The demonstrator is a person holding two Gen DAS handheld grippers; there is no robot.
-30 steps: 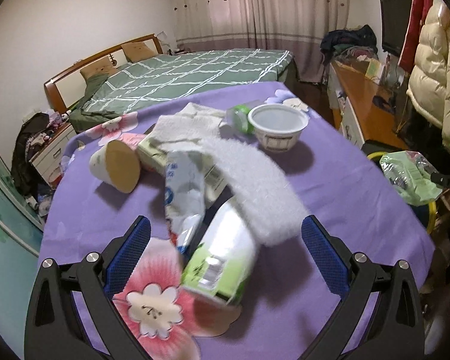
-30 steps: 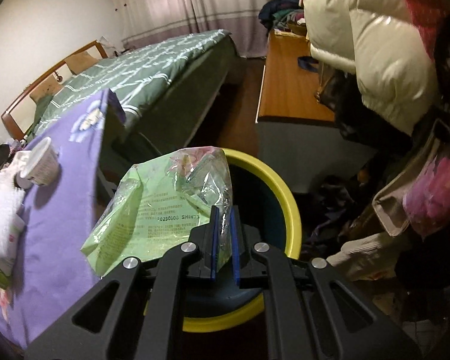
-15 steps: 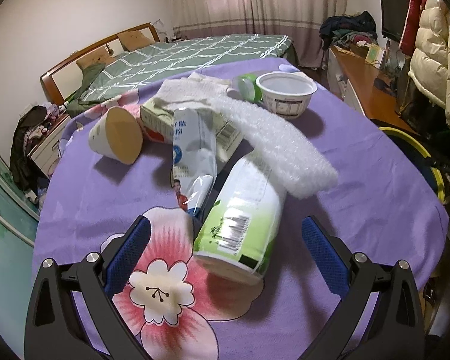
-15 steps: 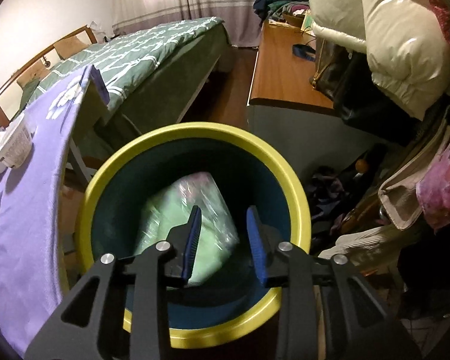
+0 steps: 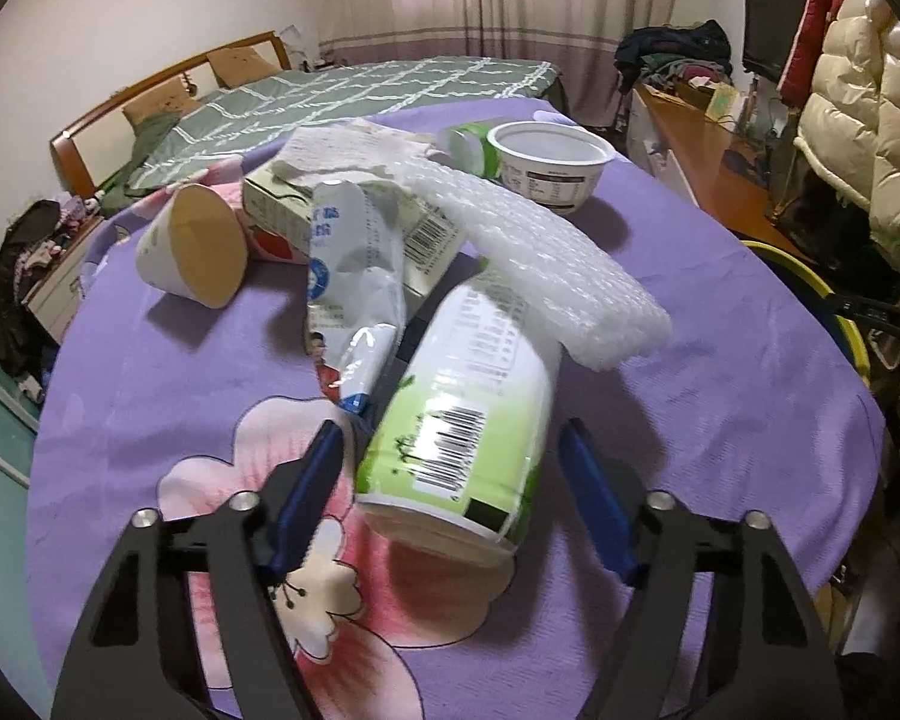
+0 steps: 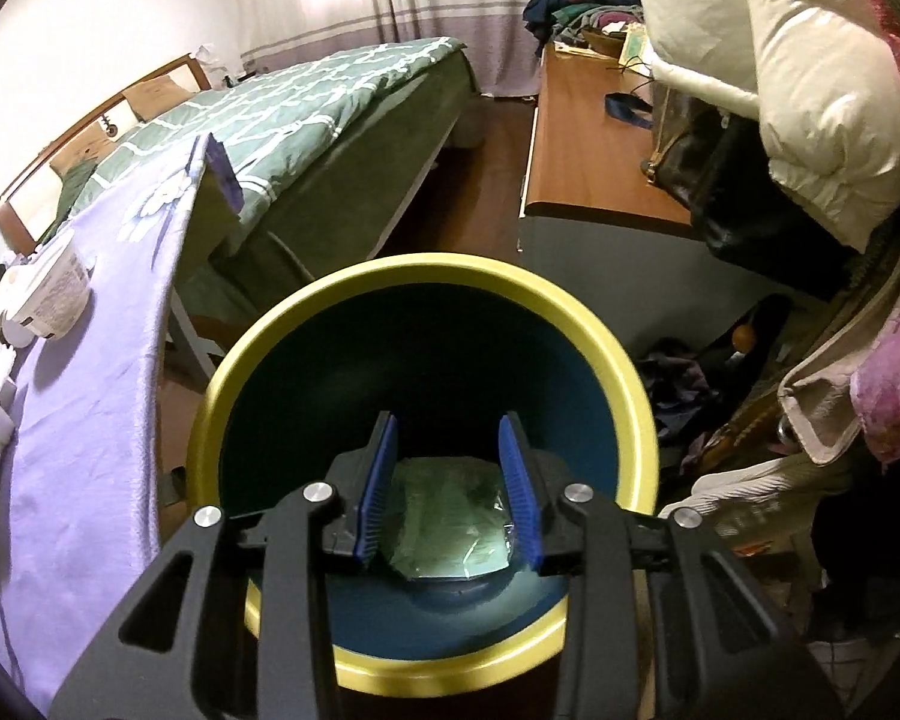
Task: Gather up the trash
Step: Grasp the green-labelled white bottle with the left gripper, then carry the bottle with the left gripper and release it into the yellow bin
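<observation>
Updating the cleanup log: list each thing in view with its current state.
left gripper: jaws closing around the green cup, pads not yet touching
green cup: on its side
paper cup: tipped over
white bowl: upright, empty
right gripper: jaws opening, nothing between
green bag: inside bin
bin: open

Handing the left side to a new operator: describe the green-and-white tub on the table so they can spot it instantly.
On the purple flowered tablecloth, find the heap of trash. The green-and-white tub is the piece nearest the camera, lying on its side between the closing jaws of the left gripper, its far end under the bubble wrap. Unlike the other cups, it carries a large barcode.
</observation>
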